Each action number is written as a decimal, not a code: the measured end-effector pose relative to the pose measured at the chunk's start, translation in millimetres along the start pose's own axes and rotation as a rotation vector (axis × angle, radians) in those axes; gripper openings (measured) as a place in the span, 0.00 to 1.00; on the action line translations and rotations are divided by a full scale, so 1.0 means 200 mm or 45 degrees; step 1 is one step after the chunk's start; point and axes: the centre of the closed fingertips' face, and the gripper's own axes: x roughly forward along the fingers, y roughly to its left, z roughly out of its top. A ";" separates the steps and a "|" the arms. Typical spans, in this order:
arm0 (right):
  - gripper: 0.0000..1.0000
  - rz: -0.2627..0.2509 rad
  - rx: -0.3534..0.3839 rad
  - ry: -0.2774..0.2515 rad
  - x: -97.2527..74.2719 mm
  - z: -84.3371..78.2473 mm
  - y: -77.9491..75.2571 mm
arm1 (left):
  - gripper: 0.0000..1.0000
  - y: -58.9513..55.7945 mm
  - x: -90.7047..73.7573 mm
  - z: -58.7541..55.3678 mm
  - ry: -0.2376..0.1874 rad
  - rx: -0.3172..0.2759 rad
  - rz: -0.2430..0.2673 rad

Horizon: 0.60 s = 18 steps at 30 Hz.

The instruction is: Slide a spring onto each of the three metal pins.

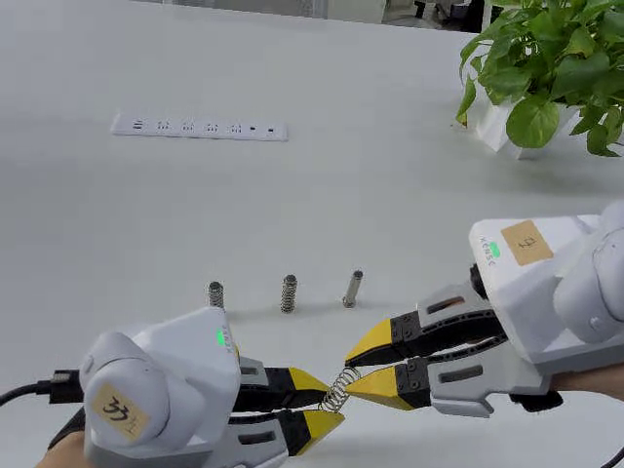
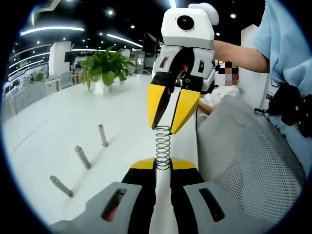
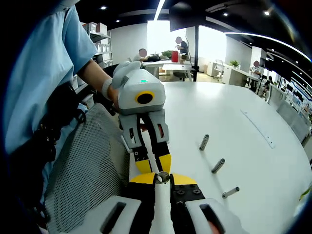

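Starting at the near edge of the bench (image 1: 117,224), one spring (image 1: 338,388) is seen held in the air between both tools. Its lower end is clamped in the left hand-held gripper (image 1: 330,404) and its upper end is pinched by the right hand-held gripper (image 1: 351,373), with both sets of jaws closed on it. In the left gripper view the spring (image 2: 163,146) is shown running straight out along the jaws, so its long axis is laid from one tool to the other.

Beyond the tips, toward the far edge, three pins are set in a row across the bench. The left pin (image 1: 215,293) and the middle pin (image 1: 289,292) are already wrapped in coils. The right pin (image 1: 353,289) is bare and leans a little to the right. It lies just ahead of the held spring, and the right hand-held gripper is judged the nearer. The spring appears closer to level while the pin is near upright, so the coil would have to be tipped up before its open end could be lowered over the pin top.

Farther back a power strip (image 1: 200,127) is laid flat, and a potted plant (image 1: 546,68) is stood at the far right corner.
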 end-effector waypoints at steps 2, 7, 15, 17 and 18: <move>0.07 0.002 0.002 0.004 0.00 0.00 0.00 | 0.06 0.00 0.00 0.00 -0.001 -0.001 -0.001; 0.08 -0.007 -0.020 0.024 -0.01 0.00 -0.01 | 0.06 0.00 0.00 0.00 0.003 0.013 -0.003; 0.21 0.021 -0.092 0.134 -0.02 -0.03 -0.03 | 0.06 0.00 0.01 0.00 0.002 0.025 -0.003; 0.21 0.055 -0.115 0.182 -0.02 -0.05 -0.02 | 0.06 0.00 0.02 0.00 0.003 0.028 -0.004; 0.21 0.066 -0.121 0.197 -0.02 -0.06 -0.02 | 0.06 0.00 0.02 0.00 0.003 0.029 -0.005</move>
